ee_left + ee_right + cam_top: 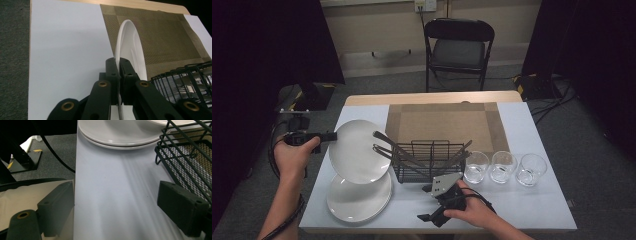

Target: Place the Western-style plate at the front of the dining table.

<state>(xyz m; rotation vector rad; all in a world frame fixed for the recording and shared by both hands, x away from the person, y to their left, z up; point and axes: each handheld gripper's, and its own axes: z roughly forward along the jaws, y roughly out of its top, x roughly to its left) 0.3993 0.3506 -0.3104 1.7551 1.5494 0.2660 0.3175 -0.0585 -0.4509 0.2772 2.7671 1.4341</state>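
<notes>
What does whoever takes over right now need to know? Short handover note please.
Left gripper: shut on the rim of a white plate, held tilted above the plate stack, left of the wire rack.
Right gripper: open, empty, low over the white table near the rack's front.
Done: one plate lifted off the stack.
Left: probably slot it into the rack; the stack still waits. Three glasses stand right of the rack.
</notes>
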